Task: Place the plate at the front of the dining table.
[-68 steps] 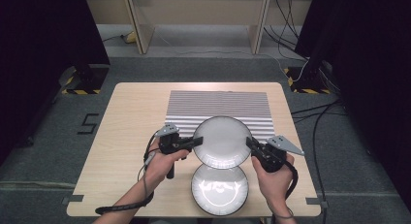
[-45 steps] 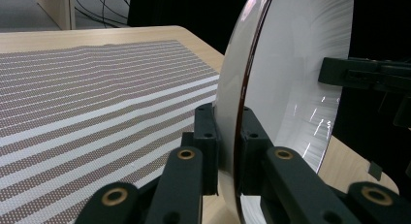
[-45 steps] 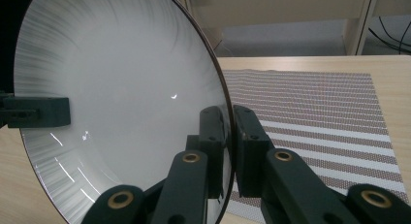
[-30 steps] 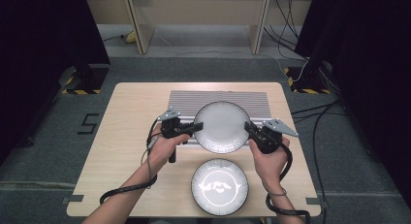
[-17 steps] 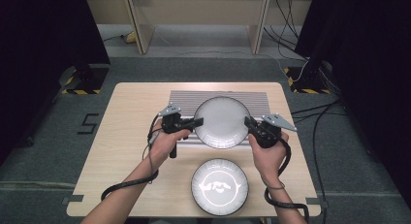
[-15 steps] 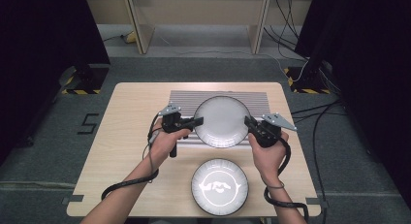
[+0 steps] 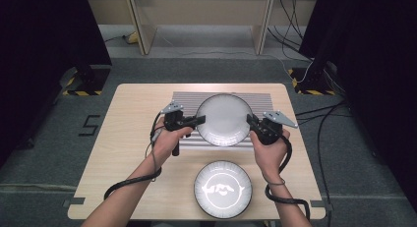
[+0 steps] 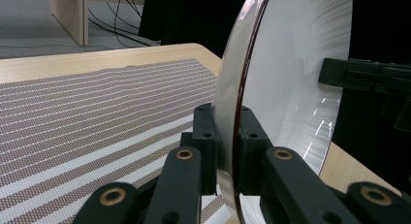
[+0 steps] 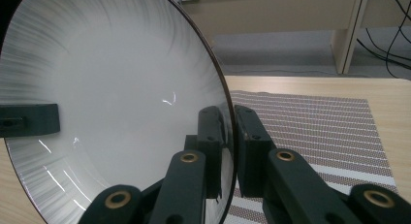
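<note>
Pinching the rim from opposite sides, the left gripper (image 7: pixel 199 120) and right gripper (image 7: pixel 252 123) hold the upper plate (image 7: pixel 224 120), jaws pressed onto its edge. Since a moment ago they have carried it away from the patterned plate (image 7: pixel 223 189) and over the striped mat (image 7: pixel 187 100). Setting it down looks next.

My plate (image 7: pixel 223 120) sits over the striped mat (image 7: pixel 187 97) at twelve o'clock; the second plate (image 7: pixel 223 188) lies at six (nearest me).
</note>
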`<state>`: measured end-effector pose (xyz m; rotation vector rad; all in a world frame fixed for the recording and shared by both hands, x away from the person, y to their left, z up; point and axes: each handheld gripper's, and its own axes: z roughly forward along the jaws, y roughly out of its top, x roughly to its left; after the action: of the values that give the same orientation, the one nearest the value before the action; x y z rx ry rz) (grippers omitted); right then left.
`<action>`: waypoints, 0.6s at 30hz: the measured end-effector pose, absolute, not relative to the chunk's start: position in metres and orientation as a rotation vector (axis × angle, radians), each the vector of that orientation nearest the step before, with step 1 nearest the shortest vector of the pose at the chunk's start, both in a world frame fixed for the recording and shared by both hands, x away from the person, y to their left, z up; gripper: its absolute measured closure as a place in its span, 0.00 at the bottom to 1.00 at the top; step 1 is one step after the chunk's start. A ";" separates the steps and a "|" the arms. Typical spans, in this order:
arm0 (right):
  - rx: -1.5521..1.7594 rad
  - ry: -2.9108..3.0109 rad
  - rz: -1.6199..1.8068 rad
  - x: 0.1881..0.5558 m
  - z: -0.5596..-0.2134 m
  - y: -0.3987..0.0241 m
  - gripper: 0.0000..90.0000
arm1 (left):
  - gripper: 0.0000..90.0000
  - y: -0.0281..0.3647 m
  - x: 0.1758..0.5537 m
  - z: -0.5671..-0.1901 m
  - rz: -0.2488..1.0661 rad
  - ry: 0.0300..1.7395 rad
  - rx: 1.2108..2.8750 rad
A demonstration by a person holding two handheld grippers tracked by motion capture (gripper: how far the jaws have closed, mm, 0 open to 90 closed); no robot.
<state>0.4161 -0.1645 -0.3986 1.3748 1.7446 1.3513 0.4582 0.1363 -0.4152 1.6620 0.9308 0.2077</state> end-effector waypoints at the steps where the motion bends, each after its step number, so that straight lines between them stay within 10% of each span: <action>1: 1.377 1.747 1.351 0.418 -0.398 -0.164 0.92 | 0.90 0.137 0.460 -0.415 0.206 0.937 1.658; 18: 1.391 1.746 1.351 0.430 -0.397 -0.162 0.92 | 0.90 0.138 0.469 -0.414 0.209 0.954 1.653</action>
<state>0.4301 -0.1615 -0.3970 1.3911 1.7455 1.3513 0.4690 0.1383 -0.4142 1.6529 0.9541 0.2091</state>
